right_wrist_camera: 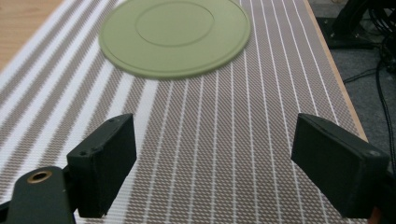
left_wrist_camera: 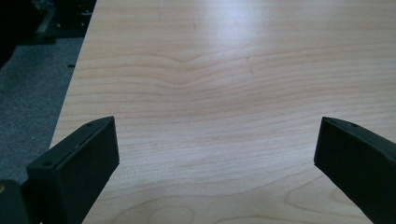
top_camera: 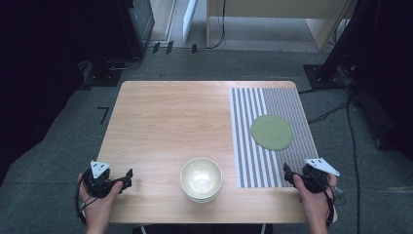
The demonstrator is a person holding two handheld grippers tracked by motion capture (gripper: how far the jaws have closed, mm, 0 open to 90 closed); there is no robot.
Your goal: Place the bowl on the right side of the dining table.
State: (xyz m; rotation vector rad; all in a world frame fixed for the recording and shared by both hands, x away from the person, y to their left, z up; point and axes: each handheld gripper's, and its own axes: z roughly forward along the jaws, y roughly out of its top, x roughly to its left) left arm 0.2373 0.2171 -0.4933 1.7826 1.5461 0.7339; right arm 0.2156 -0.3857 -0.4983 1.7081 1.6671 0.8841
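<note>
With both my left tongs (top_camera: pixel 127 176) and right tongs (top_camera: pixel 288 171) spread apart and empty at the desk's near corners, I judge it best to bring the right tongs low and level to the green plate (top_camera: pixel 272 132) on the striped mat (top_camera: pixel 253 161) by the right edge and pinch its rim.

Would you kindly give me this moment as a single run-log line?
left tongs: open, empty | right tongs: open, empty, on striped mat | bowls: stacked, untouched | green plate: on mat

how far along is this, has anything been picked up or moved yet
Nothing looks done yet. The stack of cream ceramic bowls sits at the wooden table's near edge, and the flat round green plate lies on the striped grey placemat, both untouched. In hand: nothing. The left gripper and right gripper rest at the near corners, jaws open and empty. Every grasp and move is still ahead.
</note>
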